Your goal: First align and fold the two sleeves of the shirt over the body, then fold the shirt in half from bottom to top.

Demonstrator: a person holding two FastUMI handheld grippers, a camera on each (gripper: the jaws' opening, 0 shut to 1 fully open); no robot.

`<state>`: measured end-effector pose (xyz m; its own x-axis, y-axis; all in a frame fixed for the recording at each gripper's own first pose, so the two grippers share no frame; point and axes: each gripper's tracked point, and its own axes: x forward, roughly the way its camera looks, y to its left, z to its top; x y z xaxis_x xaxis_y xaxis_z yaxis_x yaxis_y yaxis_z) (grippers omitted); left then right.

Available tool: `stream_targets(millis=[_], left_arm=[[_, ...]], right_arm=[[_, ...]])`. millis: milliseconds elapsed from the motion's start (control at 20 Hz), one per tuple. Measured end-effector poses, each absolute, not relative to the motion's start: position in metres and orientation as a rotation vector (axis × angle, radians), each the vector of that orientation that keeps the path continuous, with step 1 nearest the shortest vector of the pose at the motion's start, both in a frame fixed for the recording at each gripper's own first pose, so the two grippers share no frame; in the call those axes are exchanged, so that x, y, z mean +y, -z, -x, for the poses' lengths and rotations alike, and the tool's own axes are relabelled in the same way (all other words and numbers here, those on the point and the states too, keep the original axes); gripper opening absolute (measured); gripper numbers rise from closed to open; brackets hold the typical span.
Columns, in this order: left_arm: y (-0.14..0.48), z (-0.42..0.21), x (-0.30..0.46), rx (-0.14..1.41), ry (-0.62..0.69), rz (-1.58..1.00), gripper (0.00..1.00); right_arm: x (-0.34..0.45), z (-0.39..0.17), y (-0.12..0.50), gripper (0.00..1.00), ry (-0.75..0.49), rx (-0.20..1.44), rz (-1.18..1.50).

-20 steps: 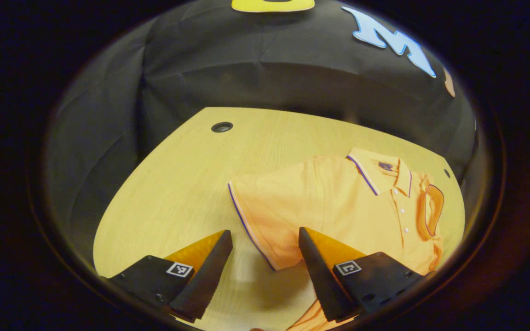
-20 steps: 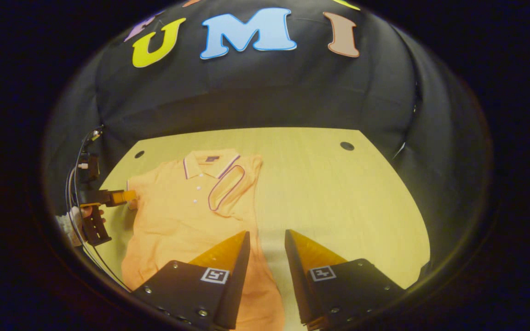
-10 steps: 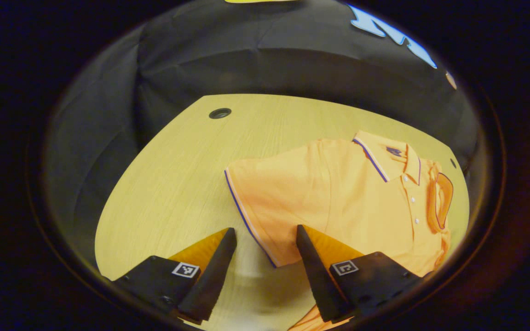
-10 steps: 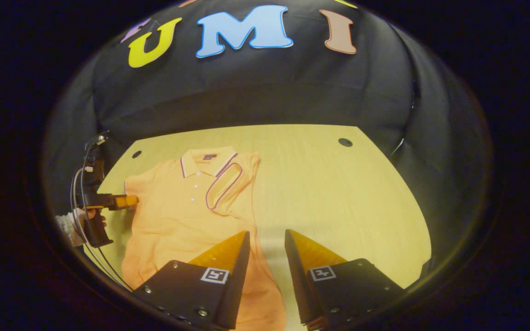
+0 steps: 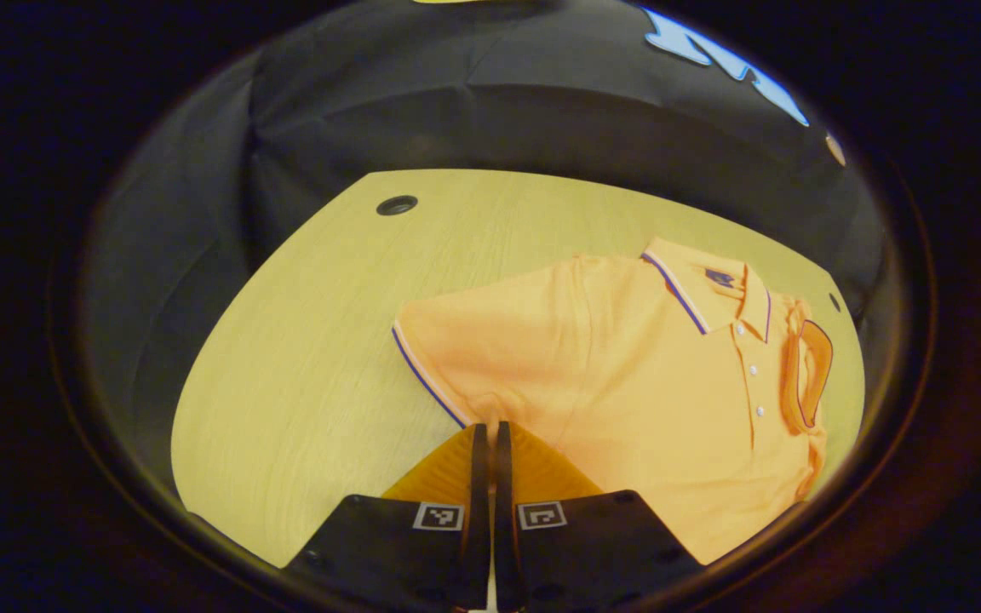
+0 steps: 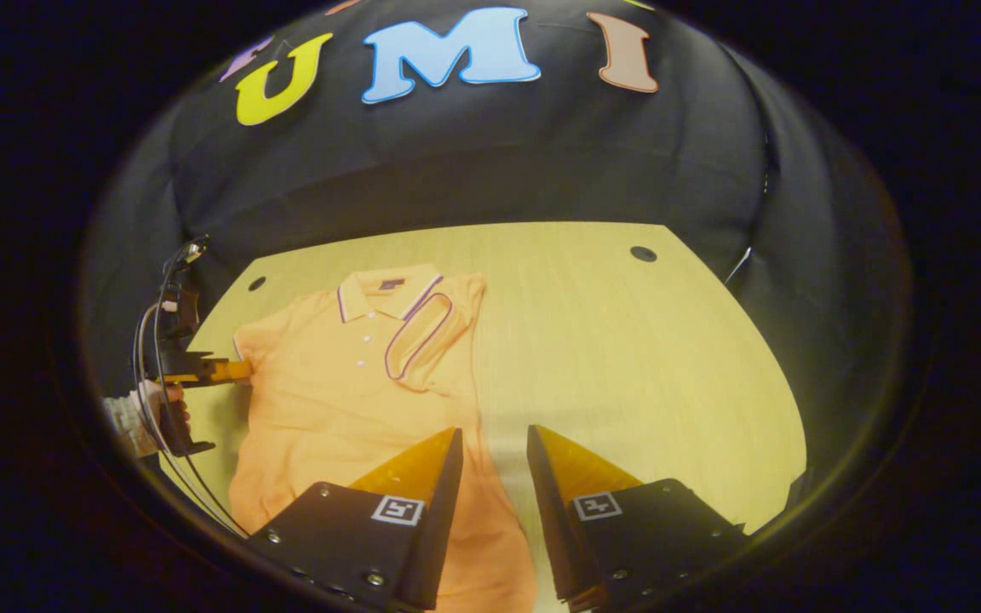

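Orange shirt (image 5: 652, 383) lies on the bench (image 5: 303, 358); your left claw (image 5: 487, 430) pinches its sleeve (image 5: 473, 349), right claw (image 6: 493, 438) gapes.

The orange short-sleeved polo shirt (image 6: 329, 392) with purple-and-white trim lies flat, front up, on the light wooden tabletop (image 6: 627, 358), collar (image 6: 388, 294) toward 12 o'clock in the right gripper view. One sleeve (image 6: 421, 336) is folded over the chest; the other sleeve (image 5: 473, 358) lies spread out toward 9 o'clock, its hem corner pinched.
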<state>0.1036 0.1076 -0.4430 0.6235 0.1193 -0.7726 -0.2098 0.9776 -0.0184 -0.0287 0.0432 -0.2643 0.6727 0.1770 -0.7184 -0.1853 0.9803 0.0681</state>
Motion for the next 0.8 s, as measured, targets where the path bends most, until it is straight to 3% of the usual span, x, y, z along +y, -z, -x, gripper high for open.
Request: stream_targets(millis=[250,550,800], left_arm=[[0.416,-0.118,0.100,0.815,-0.175,0.008,0.09],[0.358,-0.150,0.045,0.685,-0.013,-0.169,0.09],[0.348,-0.156,-0.018,0.661,0.096,-0.194,0.10]], right_arm=[[0.040,0.028,0.262,0.49,-0.203,0.799,0.004],[0.029,0.035,0.261,0.49,-0.186,0.794,-0.017],[0.015,0.044,0.261,0.49,-0.151,0.789,-0.044]])
